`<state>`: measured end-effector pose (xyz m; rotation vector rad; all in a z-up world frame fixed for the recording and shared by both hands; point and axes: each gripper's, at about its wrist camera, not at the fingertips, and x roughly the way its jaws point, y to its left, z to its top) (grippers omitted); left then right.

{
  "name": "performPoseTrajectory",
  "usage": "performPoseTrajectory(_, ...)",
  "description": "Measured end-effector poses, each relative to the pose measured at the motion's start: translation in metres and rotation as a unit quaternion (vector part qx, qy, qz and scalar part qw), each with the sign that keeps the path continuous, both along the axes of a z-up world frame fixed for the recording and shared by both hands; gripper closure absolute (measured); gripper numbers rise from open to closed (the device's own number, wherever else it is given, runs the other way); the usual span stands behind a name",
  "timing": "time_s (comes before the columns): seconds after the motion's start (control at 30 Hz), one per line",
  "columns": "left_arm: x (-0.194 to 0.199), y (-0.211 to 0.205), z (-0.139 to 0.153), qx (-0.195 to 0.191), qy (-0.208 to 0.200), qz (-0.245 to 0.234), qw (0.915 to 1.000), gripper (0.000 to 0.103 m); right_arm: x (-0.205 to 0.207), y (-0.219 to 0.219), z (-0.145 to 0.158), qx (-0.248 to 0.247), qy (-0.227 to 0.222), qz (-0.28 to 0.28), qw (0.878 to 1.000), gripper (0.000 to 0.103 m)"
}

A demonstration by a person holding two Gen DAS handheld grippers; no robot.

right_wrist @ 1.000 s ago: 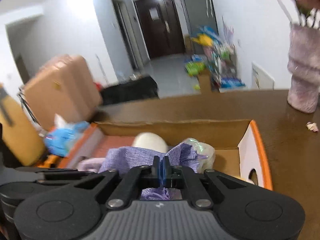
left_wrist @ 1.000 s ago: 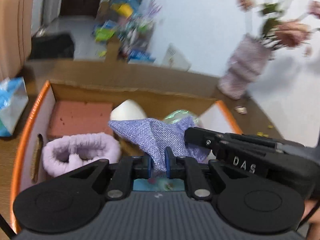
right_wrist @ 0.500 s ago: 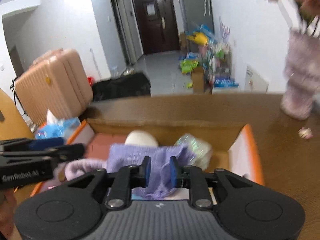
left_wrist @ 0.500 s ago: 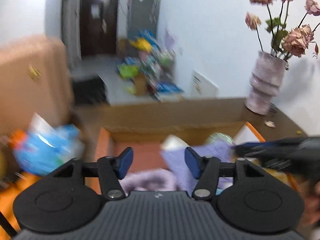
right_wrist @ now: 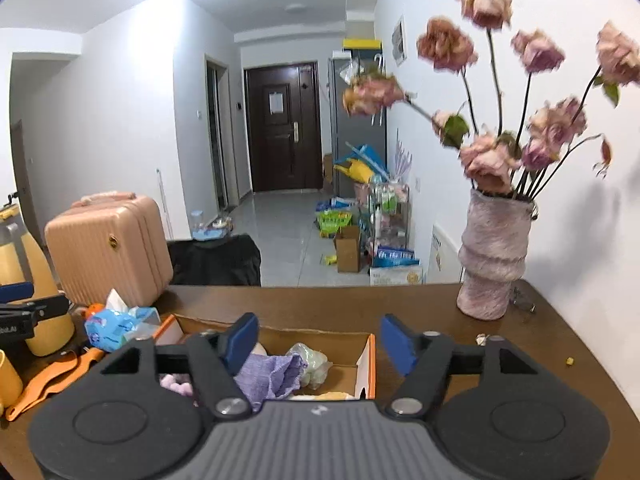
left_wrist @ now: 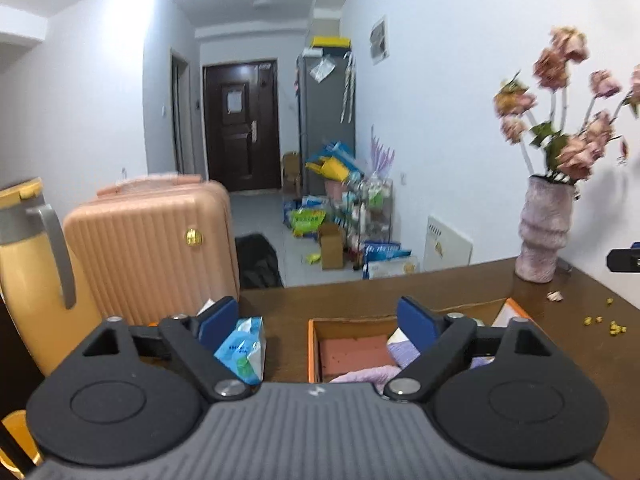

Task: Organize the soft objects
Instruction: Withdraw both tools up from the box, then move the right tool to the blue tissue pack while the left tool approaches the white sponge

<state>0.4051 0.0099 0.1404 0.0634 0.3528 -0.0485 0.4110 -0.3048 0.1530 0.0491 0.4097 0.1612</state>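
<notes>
A lilac woven cloth (right_wrist: 272, 374) lies crumpled in the orange-edged cardboard box (right_wrist: 371, 360) on the brown table. Beside it in the box sit a clear plastic-wrapped bundle (right_wrist: 314, 360) and a fluffy lilac piece (right_wrist: 176, 384). In the left wrist view the same box (left_wrist: 313, 344) shows a pink sponge block (left_wrist: 352, 354) and the cloth's edge (left_wrist: 402, 350). My left gripper (left_wrist: 318, 320) and right gripper (right_wrist: 318, 338) hang above and behind the box. Both have jaws still opening, wide apart, with nothing between them.
A blue tissue pack (left_wrist: 242, 350) lies left of the box. A yellow jug (left_wrist: 28, 276) and orange utensils (right_wrist: 52, 380) stand at the far left. A pink vase of dried flowers (right_wrist: 494, 264) stands at the back right. A peach suitcase (left_wrist: 154, 240) sits beyond the table.
Both grippers were shut on the lilac cloth over the box. They have let it go, opened wide, and risen back; the cloth now lies in the box.
</notes>
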Motion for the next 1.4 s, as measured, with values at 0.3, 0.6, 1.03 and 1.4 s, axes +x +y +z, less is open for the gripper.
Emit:
performPoseTrajectory(0.3,-0.112,0.006,-0.022,-0.003,-0.057,0.018,0.9982,0.003,-0.097,0.023,-0.015,-0.025,-0.087,0.010,0.996,0.020)
performPoseTrajectory(0.6,-0.239,0.011,-0.077,-0.014,-0.066,0.003,0.9977,0.000,-0.237,0.048,-0.077,-0.035,-0.144,0.048,0.988,0.013)
performPoseTrajectory(1.03,-0.284,0.022,-0.110,-0.039,-0.023,0.006,0.9990,0.000,-0.307,0.065,-0.135,-0.027,-0.082,0.034,0.996,0.013)
performPoseTrajectory(1.4,-0.249,0.023,-0.128,-0.034,0.013,0.009,0.9993,0.000,-0.272,0.071,-0.146,-0.017,-0.045,0.054,0.997,0.013)
